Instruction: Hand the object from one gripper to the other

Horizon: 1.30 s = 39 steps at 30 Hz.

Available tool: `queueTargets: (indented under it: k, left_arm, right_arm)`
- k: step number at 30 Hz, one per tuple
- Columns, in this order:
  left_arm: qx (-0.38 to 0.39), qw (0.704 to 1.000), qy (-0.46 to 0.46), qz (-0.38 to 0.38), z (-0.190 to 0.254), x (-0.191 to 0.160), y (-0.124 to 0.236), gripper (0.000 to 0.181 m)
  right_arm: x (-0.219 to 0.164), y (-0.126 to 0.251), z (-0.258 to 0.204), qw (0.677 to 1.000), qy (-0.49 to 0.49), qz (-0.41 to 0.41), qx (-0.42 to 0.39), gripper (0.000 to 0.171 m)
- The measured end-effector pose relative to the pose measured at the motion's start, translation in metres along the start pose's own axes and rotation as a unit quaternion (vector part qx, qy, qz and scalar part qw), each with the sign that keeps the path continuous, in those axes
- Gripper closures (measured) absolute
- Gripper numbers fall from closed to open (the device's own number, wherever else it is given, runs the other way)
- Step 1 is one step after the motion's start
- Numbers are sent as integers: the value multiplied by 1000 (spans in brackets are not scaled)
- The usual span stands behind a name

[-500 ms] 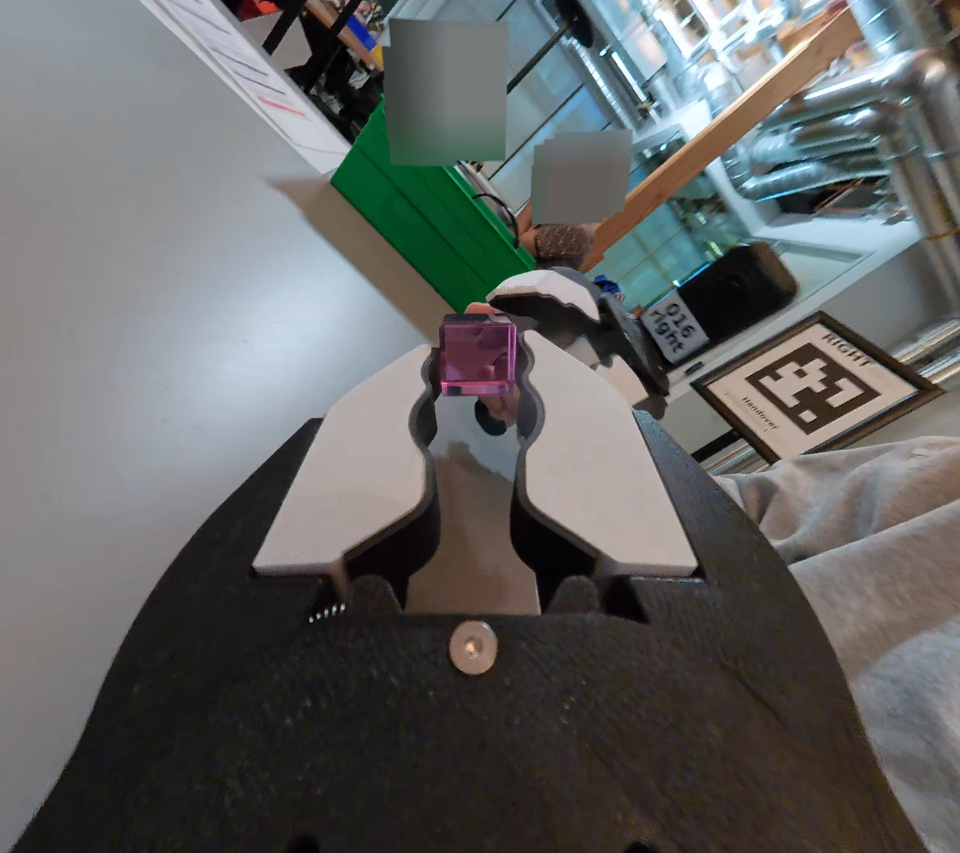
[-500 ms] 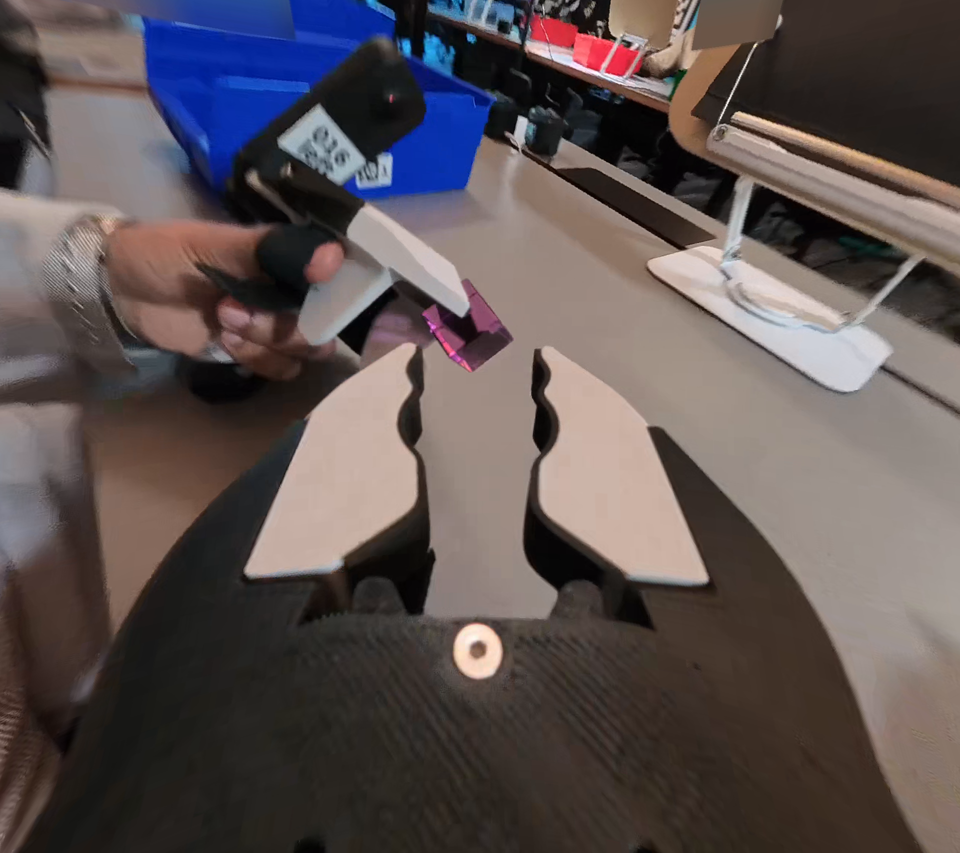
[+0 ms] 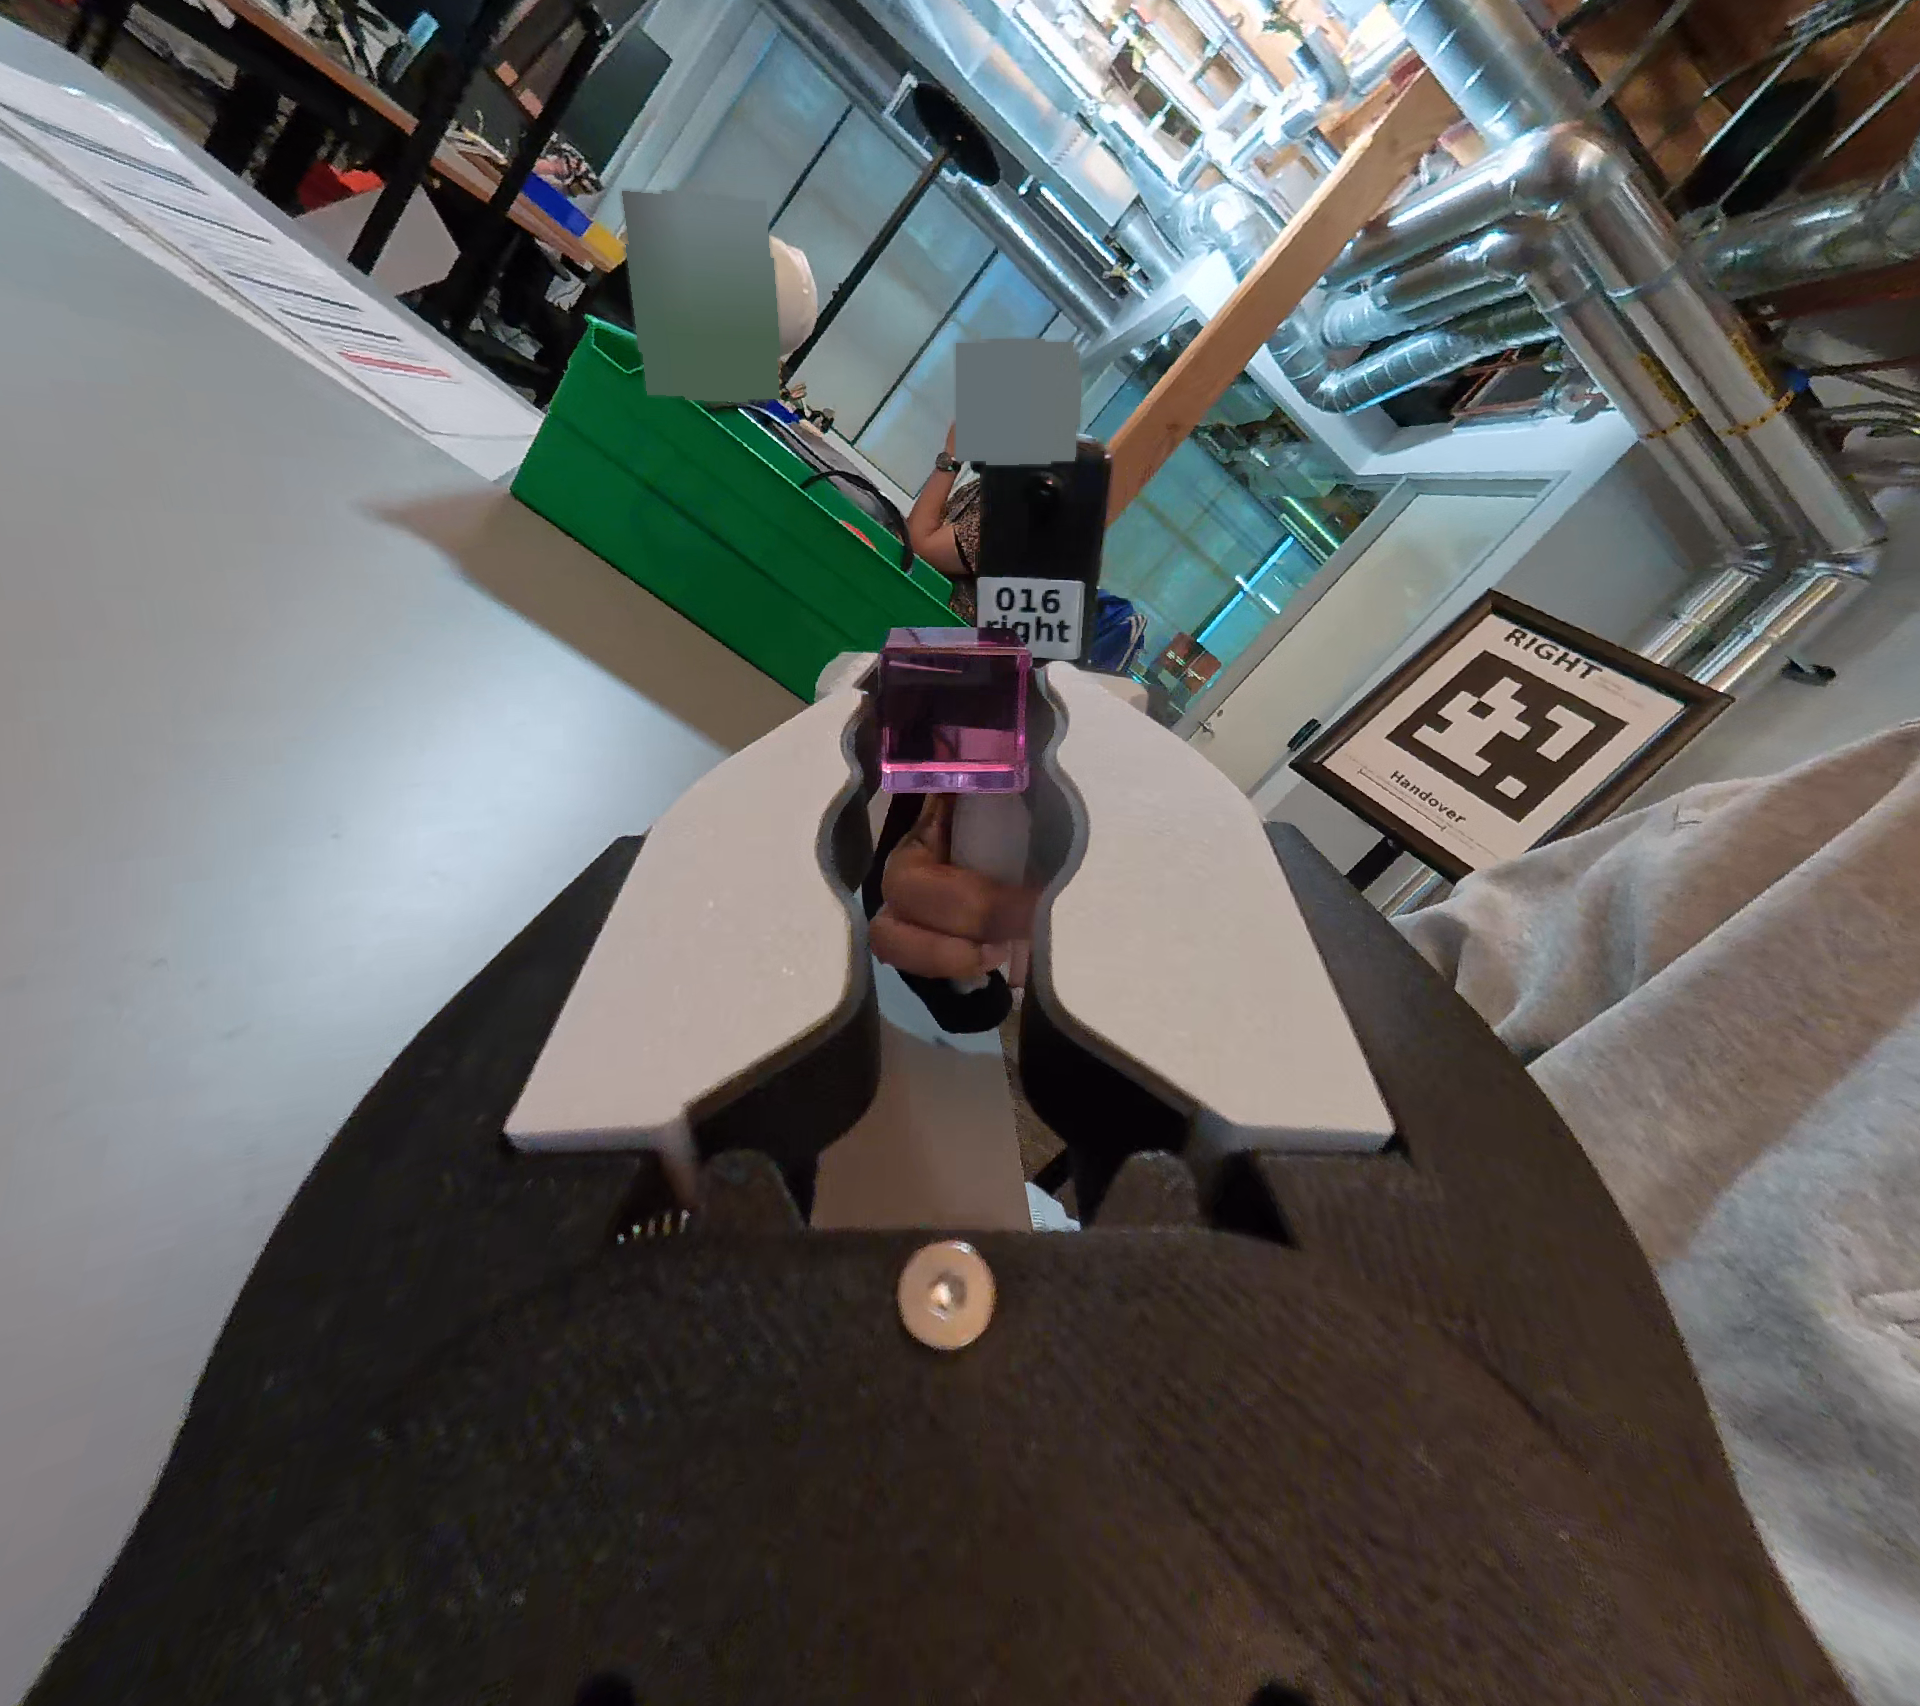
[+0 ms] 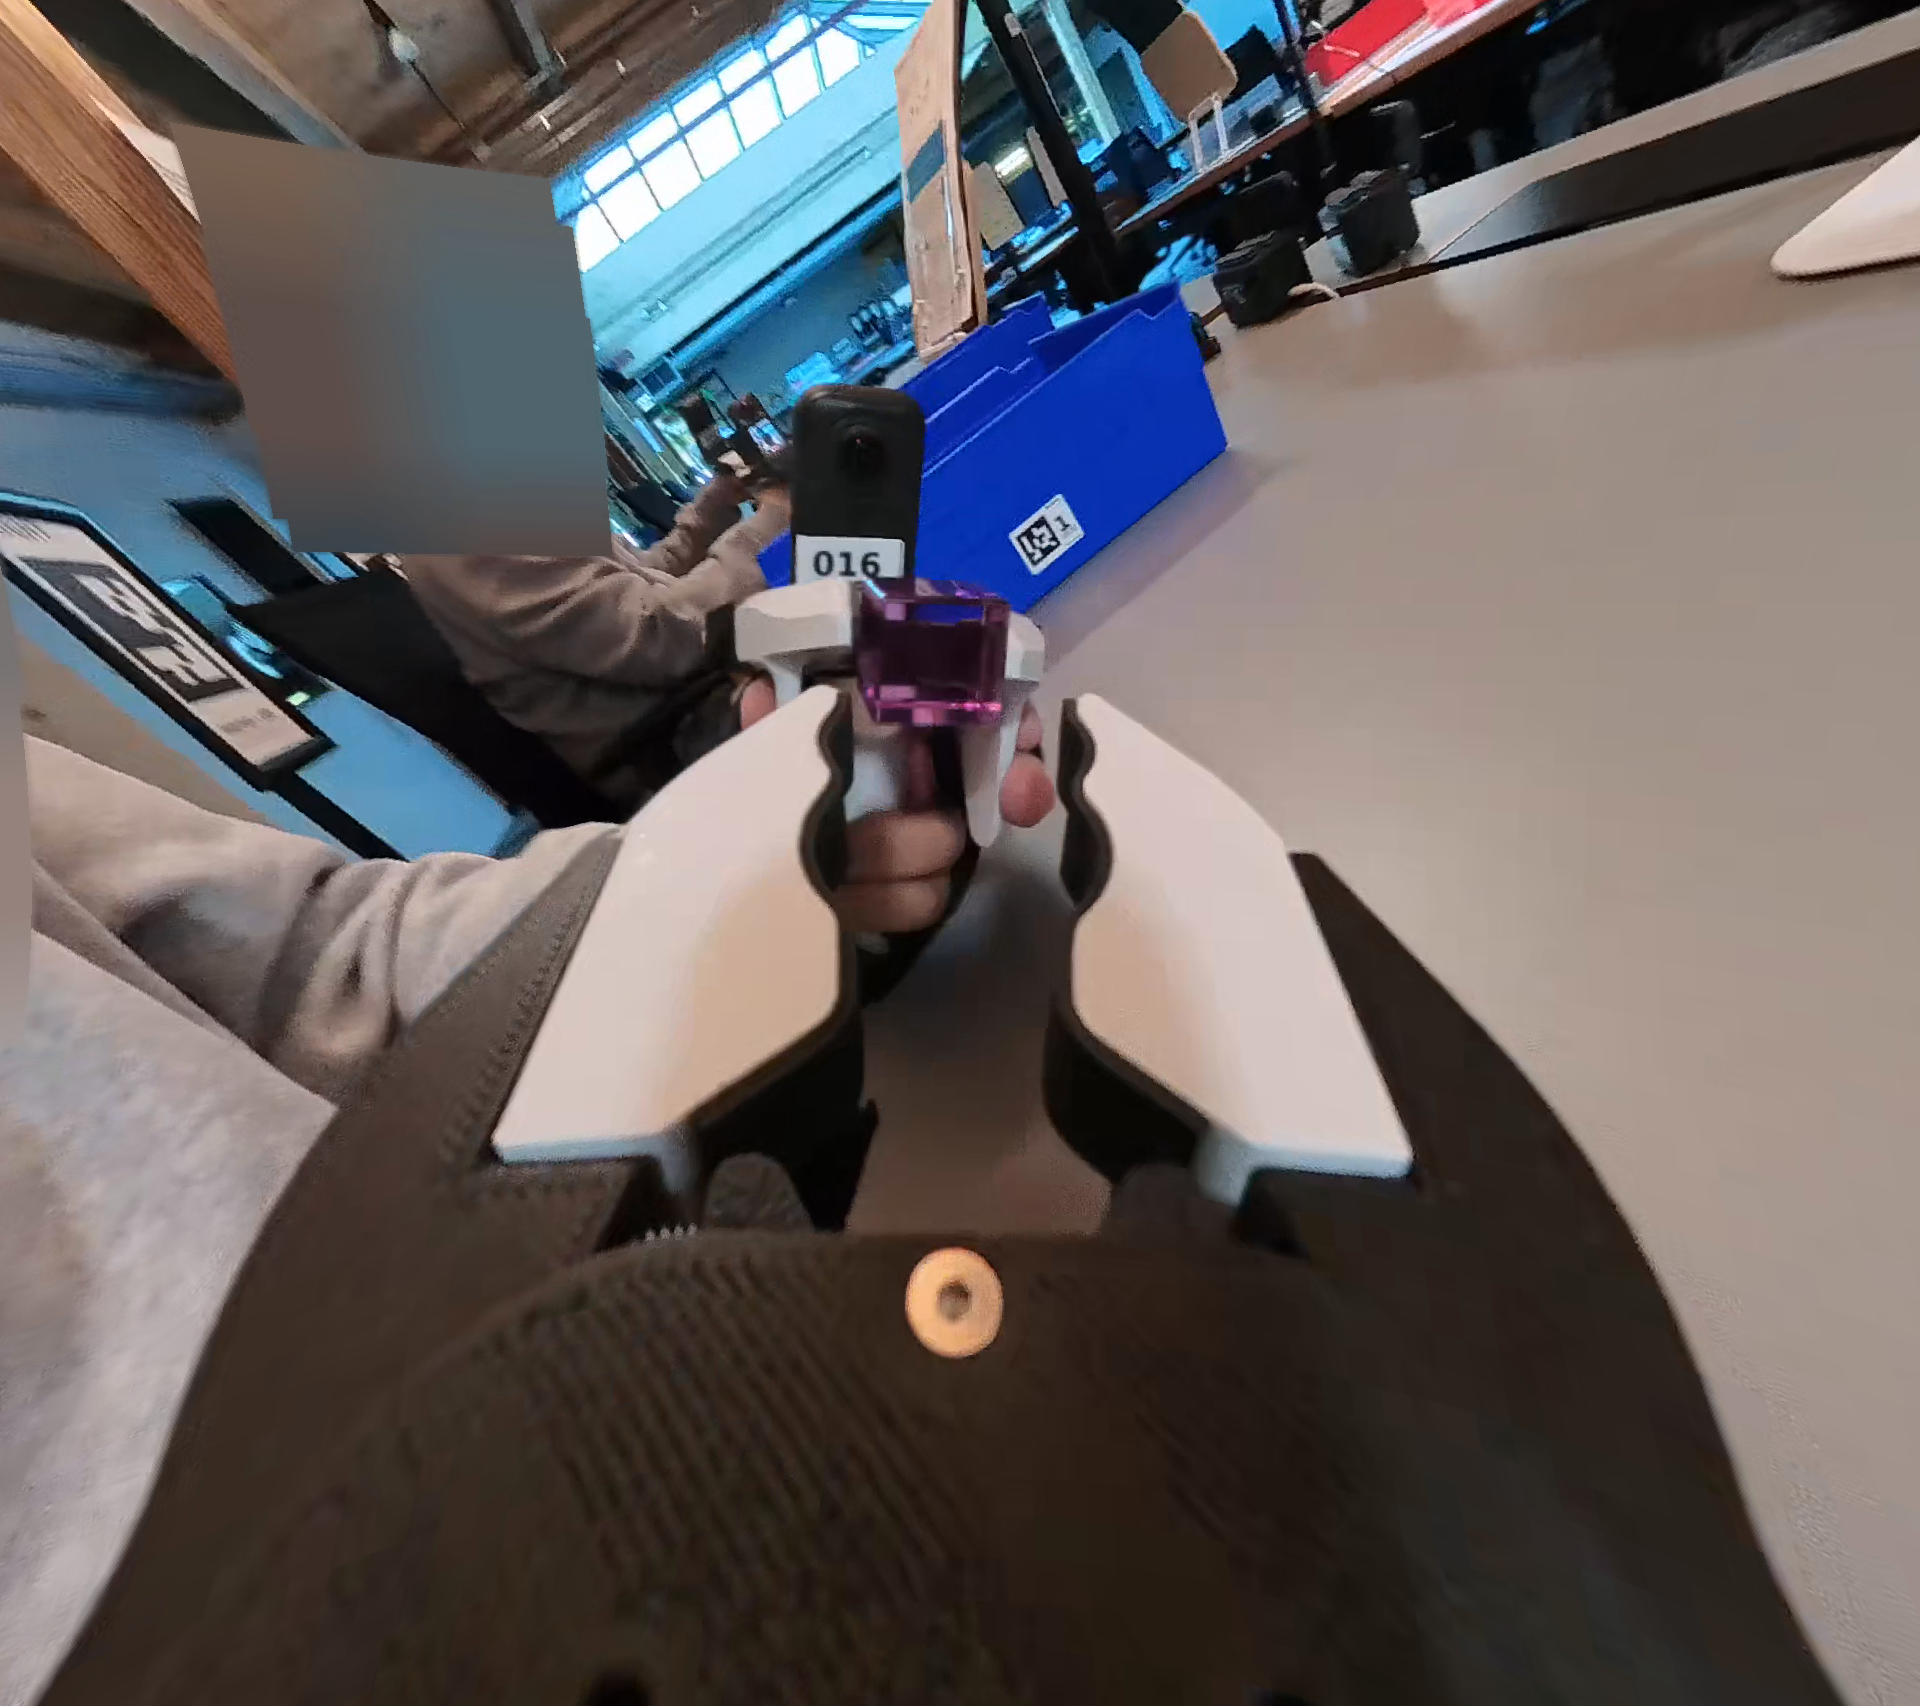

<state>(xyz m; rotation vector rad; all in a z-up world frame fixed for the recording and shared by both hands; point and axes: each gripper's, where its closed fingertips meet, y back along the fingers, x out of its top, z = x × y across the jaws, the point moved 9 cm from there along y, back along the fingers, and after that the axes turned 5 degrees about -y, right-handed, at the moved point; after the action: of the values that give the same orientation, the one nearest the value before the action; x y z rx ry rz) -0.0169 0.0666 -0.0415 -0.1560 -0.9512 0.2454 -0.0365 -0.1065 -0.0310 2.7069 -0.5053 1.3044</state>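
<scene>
A clear purple cube (image 3: pixel 954 726) is clamped between the fingertips of my left gripper (image 3: pixel 954 700), held in the air above the grey table (image 3: pixel 260 669). In the right wrist view the cube (image 4: pixel 930 654) faces me, pinched by the left gripper's white fingers (image 4: pixel 779 622). My right gripper (image 4: pixel 951 721) is open, and its fingertips sit just short of the cube, one to each side and slightly below. They do not touch it. The right gripper's black camera body (image 3: pixel 1039 513) shows directly behind the cube in the left wrist view.
A green bin (image 3: pixel 707 513) and a framed marker sign (image 3: pixel 1507 731) stand beyond the left gripper. A blue bin (image 4: pixel 1070 451) sits on the table (image 4: pixel 1507 565) behind the cube. Grey sleeves (image 3: pixel 1714 1033) lie alongside. A white lamp base (image 4: pixel 1860 222) is at far right. Only a small space, under 4 cm, lies between the two pairs of fingers.
The two grippers have swung to face each other head on and moved closer. The cube, still in the left gripper, now sits right at the open right fingertips.
</scene>
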Motion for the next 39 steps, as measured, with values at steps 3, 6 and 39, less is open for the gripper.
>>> queueTargets:
  k: [3,6,39]
  left_arm:
    - [-2,1000,0,-4,1,-2,-2,154]
    - [-1,1000,-5,-10,2,-3,-4,155]
    - [79,977,-193,-44,17,-5,-10,120]
  right_arm:
    - [-1,0,2,1000,-20,1,10,136]
    - [-2,-1,2,999,-27,-4,21,139]
    - [1,10,22,980,-179,-39,72,145]
